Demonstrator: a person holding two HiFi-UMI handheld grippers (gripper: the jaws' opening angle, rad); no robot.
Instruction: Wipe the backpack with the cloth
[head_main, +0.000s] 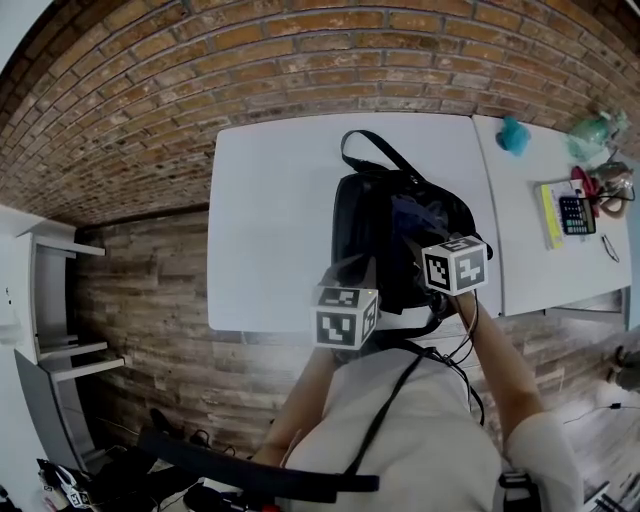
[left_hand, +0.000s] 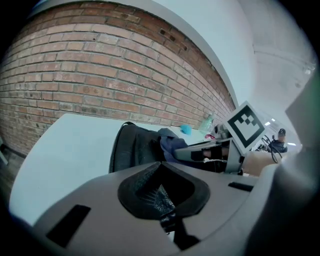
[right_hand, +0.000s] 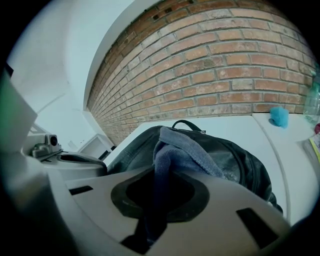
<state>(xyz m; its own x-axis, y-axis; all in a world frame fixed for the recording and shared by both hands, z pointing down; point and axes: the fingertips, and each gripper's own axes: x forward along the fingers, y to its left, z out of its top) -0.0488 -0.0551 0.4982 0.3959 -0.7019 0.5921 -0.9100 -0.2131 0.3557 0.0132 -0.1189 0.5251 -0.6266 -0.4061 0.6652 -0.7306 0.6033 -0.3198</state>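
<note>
Brick wall (head_main: 250, 60) backs a white desk (head_main: 270, 220) that carries one black backpack (head_main: 375, 230). At the backpack's near left edge, the left hand-held gripper (head_main: 348, 285) is pressed together on a black textured piece of it, with the left forearm (head_main: 305, 395) reaching forward. One blue-grey cloth (head_main: 415, 215) lies draped over the top of the backpack, towards the right. The right hand-held gripper (head_main: 432, 245) pinches the cloth's bunched end and sits slightly farther forward, with the right forearm (head_main: 495, 370) extended alongside.
</note>
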